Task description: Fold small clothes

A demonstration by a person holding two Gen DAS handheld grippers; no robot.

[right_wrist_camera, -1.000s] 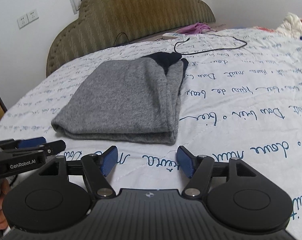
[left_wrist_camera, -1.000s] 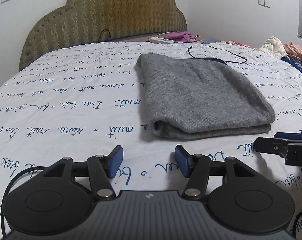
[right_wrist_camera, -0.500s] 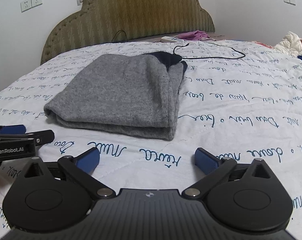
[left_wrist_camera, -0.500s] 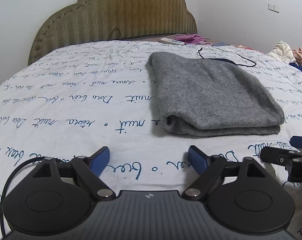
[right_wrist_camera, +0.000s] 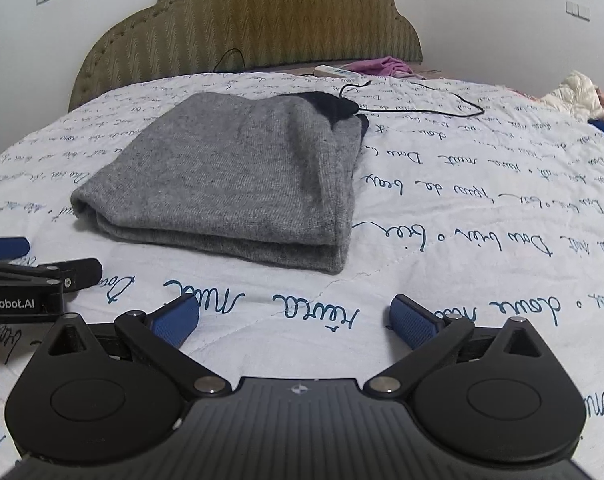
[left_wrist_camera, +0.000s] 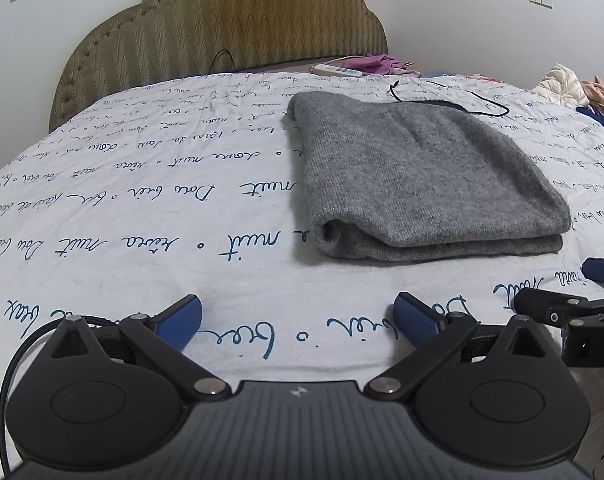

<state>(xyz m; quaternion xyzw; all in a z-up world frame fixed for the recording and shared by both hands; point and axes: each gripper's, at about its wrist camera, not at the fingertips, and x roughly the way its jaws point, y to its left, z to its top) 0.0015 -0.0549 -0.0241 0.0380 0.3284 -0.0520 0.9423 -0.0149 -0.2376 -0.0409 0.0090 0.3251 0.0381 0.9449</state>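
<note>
Left wrist view: the left gripper (left_wrist_camera: 298, 318), jaws still spreading and empty, hangs over a white quilted sheet (left_wrist_camera: 142, 240) printed with blue cursive script, the right gripper (right_wrist_camera: 294, 316) beside it, wide apart, empty. Ahead lies the folded grey knit garment (left_wrist_camera: 417, 176); "enRobot.AI" shows on the left gripper's body. Farther off: black cable (left_wrist_camera: 477, 100), ribbed olive headboard (left_wrist_camera: 238, 20).

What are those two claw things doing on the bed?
A person holds one in each hand to fold clothes. The grey sweater already lies folded on the bed. The left gripper is opening, with nothing in it. The right gripper is open and empty too.
</note>
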